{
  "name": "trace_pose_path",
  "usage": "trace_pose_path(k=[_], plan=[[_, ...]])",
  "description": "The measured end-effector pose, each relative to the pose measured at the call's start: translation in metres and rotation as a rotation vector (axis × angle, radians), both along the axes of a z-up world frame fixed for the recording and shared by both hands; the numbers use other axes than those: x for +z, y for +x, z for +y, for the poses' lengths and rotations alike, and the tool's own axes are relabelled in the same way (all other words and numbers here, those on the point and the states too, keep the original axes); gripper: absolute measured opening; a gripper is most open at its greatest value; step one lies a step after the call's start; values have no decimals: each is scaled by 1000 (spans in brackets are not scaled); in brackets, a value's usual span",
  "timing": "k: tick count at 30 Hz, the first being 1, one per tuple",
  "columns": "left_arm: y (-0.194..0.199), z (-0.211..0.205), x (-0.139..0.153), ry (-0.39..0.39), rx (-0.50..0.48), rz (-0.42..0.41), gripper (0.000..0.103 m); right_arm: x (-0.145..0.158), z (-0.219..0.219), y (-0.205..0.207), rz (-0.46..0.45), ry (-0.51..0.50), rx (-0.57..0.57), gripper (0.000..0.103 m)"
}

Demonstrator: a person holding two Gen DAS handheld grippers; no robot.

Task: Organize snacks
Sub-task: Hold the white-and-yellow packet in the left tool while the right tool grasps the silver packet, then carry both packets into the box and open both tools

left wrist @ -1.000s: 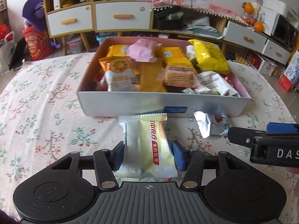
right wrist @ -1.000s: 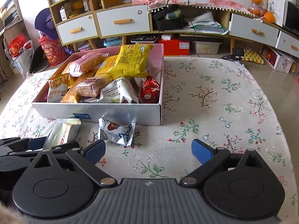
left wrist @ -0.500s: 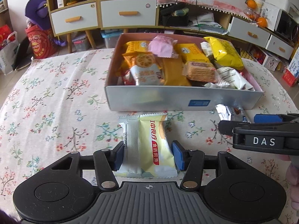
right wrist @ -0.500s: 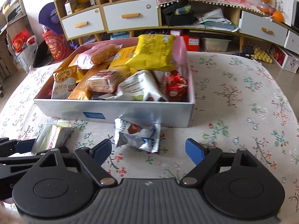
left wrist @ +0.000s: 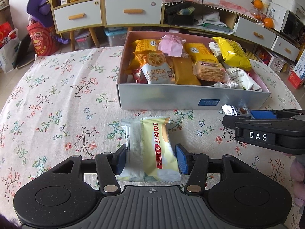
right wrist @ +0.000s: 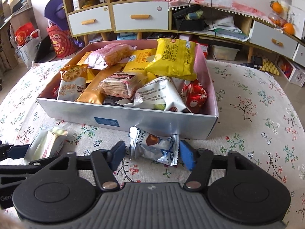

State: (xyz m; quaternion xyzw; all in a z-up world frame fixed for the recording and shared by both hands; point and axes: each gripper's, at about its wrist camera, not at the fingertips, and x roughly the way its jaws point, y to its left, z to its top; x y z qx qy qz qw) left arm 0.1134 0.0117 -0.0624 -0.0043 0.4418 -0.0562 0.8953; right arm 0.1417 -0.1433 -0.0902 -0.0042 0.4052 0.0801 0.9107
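Note:
My left gripper (left wrist: 150,159) is shut on a pale yellow and white snack packet (left wrist: 148,148), holding it above the floral tablecloth. The packet also shows in the right wrist view (right wrist: 46,143). My right gripper (right wrist: 152,155) is closing around a silver truffle packet (right wrist: 152,146) that lies on the cloth just in front of the box; its blue pads stand at the packet's two sides. A silver box with a pink inside (left wrist: 171,99) (right wrist: 152,118) is heaped with several snack packs.
The table carries a floral cloth (left wrist: 57,99). Behind it stand shelves and drawer units (left wrist: 131,11), a red bag (left wrist: 41,42) and floor clutter. The right gripper's body (left wrist: 266,133) shows at the right of the left wrist view.
The left gripper has lifted and drawn back to the left with the yellow packet. The right gripper has moved in over the truffle packet and narrowed its jaws around it.

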Motion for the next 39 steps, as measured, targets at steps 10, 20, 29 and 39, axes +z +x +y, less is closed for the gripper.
trace_pose_path(k=[10, 20, 29, 39], plan=[[0, -2, 0, -1, -10, 10, 51, 2, -3, 0, 13, -25, -7, 35], [-1, 2, 3, -24, -16, 32, 51, 8, -4, -5, 52, -6, 11, 34], [-6, 8, 13, -56, -26, 46, 51, 20, -13, -12, 87, 59, -1, 34], [-8, 10, 33, -100, -41, 12, 51, 33, -27, -18, 108, 159, -41, 34]])
